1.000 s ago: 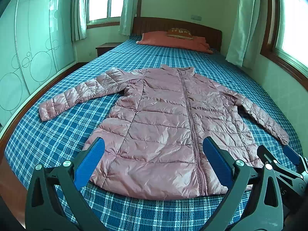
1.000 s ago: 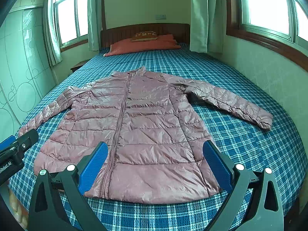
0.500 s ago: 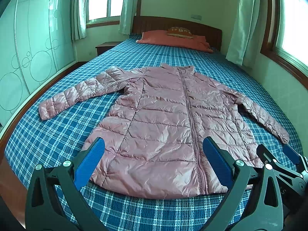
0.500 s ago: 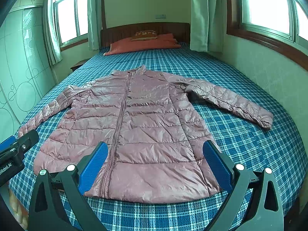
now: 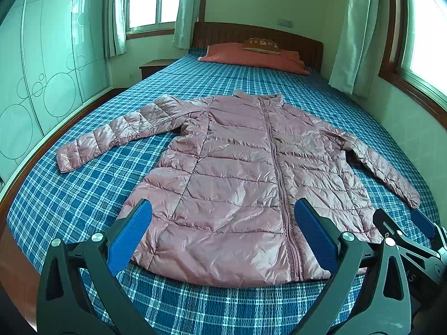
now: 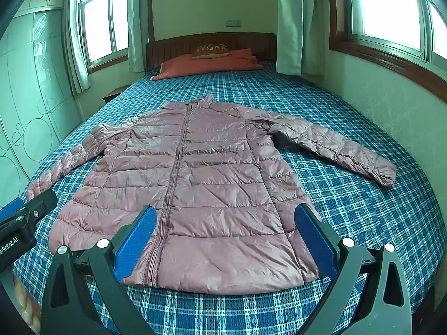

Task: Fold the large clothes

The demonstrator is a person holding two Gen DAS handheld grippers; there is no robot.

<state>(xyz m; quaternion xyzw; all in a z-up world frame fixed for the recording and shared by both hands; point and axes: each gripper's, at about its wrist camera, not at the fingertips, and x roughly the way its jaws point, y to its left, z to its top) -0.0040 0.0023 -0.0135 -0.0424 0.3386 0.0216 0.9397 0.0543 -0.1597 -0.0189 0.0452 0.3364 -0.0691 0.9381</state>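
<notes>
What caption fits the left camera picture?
Open left gripper above a pink puffer jacket spread flat on a blue plaid bed.

In your right wrist view, white lettering on the black body of the left gripper (image 6: 16, 240) reads "nRobot.AI", cut off at the frame edge. The pillow (image 6: 210, 50) carries a pattern too blurred to read.
</notes>
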